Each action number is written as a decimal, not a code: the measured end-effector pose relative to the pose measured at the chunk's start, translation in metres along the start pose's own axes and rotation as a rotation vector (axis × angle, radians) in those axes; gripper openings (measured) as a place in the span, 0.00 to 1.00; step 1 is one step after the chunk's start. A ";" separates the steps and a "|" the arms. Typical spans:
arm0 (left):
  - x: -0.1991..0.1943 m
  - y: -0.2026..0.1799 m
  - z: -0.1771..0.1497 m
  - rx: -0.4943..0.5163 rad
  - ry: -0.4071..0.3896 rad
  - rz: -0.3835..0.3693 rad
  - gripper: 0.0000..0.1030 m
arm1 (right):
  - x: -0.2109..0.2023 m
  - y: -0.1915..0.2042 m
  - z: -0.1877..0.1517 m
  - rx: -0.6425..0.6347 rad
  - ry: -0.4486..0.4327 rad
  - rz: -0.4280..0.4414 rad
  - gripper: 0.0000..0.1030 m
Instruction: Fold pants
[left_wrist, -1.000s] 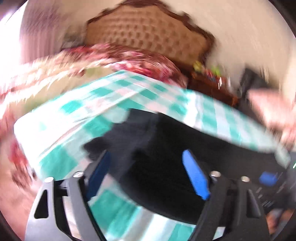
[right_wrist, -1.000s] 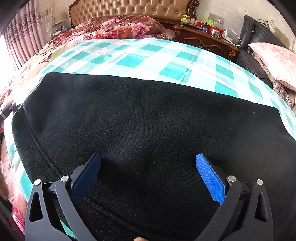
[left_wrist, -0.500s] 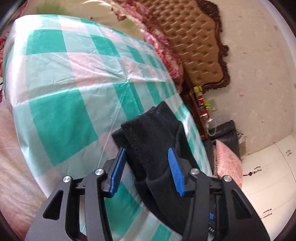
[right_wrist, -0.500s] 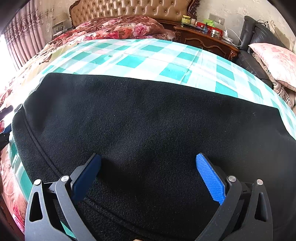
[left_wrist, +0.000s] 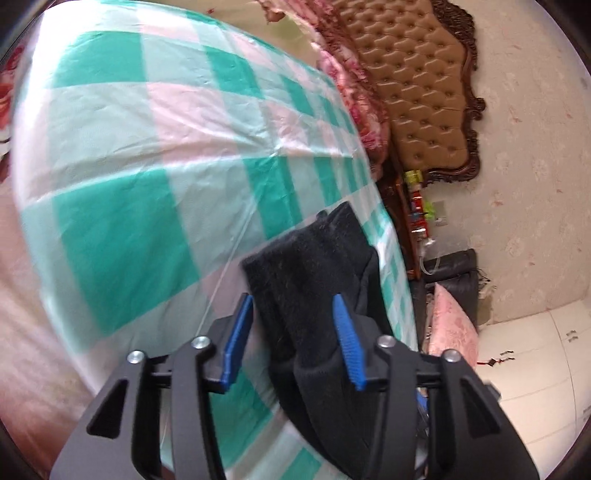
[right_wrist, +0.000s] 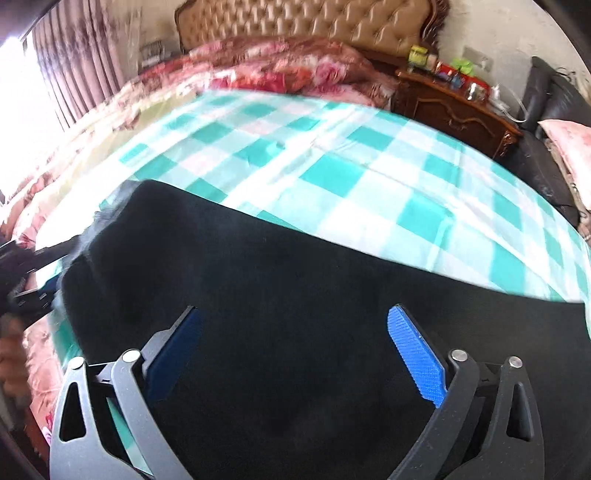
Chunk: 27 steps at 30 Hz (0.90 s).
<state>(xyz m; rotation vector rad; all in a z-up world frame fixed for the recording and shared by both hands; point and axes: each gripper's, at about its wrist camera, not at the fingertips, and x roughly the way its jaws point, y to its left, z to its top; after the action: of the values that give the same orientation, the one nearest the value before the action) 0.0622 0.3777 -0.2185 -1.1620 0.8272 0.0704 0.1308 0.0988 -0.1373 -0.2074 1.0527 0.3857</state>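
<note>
At the far left of the bed, the left gripper (left_wrist: 291, 332) stood with its two blue pads (left_wrist: 238, 345) set either side of the bunched end of the black pants (left_wrist: 314, 280); the near pad touched the cloth's edge, but whether both pressed on it I could not tell. That end was a thick roll of several layers, resting on the green-and-white checked sheet (left_wrist: 122, 229) near the bed's edge. Further right, the one pair of pants (right_wrist: 314, 295) lay spread flat across the sheet (right_wrist: 332, 173), its long far edge running straight from left to right. Over its middle hung the right gripper (right_wrist: 295, 343), jaws spread wide and closing, with only flat cloth beneath them and nothing pinched. The likely trouble was at the left: with so many layers in the roll, the pads might catch only the outer ones, so the inner layers would slip out and spoil the fold when lifted. At the right, closing on flat cloth could gather just the top layer, or drag the sheet up too. Counted: one pair of pants, two grippers, one checked sheet, one tufted headboard (right_wrist: 314, 22), one wooden nightstand (right_wrist: 454, 103) at the far right.
</note>
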 end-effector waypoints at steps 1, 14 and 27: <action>0.001 0.001 -0.002 -0.024 0.016 0.004 0.46 | 0.011 0.003 0.005 -0.011 0.029 -0.018 0.80; 0.028 0.010 0.008 -0.093 0.012 -0.066 0.17 | 0.024 0.006 0.006 -0.031 0.006 -0.065 0.82; -0.001 -0.033 -0.006 0.093 -0.092 -0.016 0.12 | -0.035 -0.034 -0.060 0.053 -0.048 -0.114 0.83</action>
<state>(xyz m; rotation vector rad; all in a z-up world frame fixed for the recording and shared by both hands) 0.0733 0.3588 -0.1930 -1.0694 0.7327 0.0710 0.0812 0.0397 -0.1362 -0.2092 0.9976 0.2583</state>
